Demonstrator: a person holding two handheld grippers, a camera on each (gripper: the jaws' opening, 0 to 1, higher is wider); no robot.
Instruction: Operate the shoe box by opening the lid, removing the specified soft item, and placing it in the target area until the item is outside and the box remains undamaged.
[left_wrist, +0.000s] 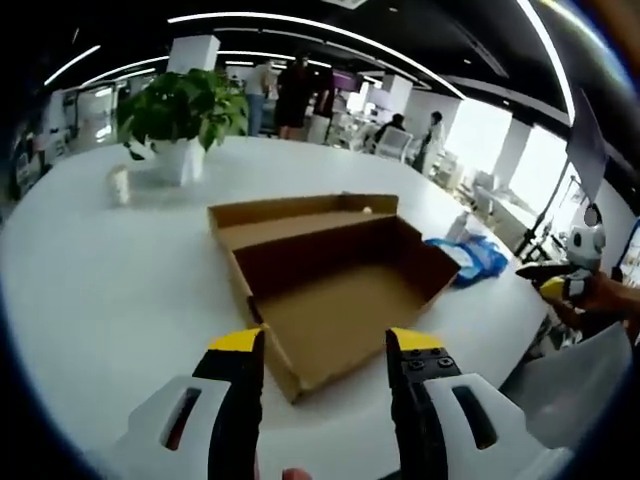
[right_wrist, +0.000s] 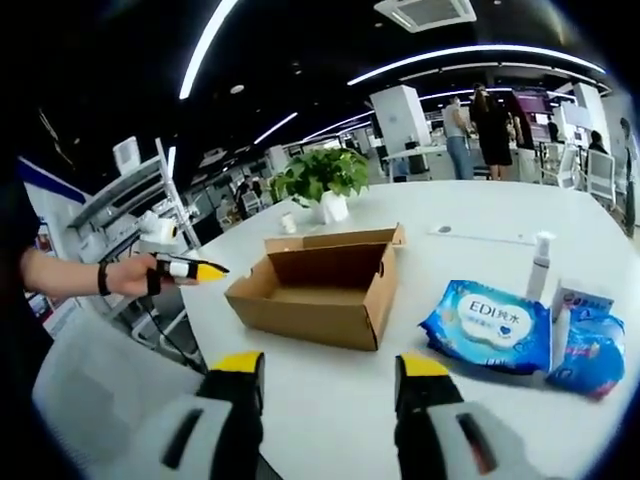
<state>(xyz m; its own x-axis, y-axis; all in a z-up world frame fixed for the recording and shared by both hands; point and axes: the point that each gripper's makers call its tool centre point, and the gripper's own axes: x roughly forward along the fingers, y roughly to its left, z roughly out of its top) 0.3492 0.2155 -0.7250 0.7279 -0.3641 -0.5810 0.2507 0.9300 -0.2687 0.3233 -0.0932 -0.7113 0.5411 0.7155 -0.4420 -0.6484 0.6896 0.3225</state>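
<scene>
The brown cardboard shoe box (left_wrist: 340, 290) lies open on the white table, its lid folded back flat, and its inside looks bare. My left gripper (left_wrist: 327, 345) is open just in front of the box's near corner, holding nothing. In the right gripper view the same box (right_wrist: 320, 290) sits ahead and a little left, with my right gripper (right_wrist: 330, 365) open and apart from it. A soft blue wipes pack (right_wrist: 488, 325) lies on the table right of the box, and appears as a blue pack (left_wrist: 470, 255) in the left gripper view.
A potted plant (left_wrist: 180, 115) stands behind the box on the round white table (left_wrist: 110, 280). A white spray bottle (right_wrist: 540, 265) and a second blue pack (right_wrist: 592, 350) lie by the wipes. A hand holds the other gripper (right_wrist: 190, 268) left of the box. People stand far behind.
</scene>
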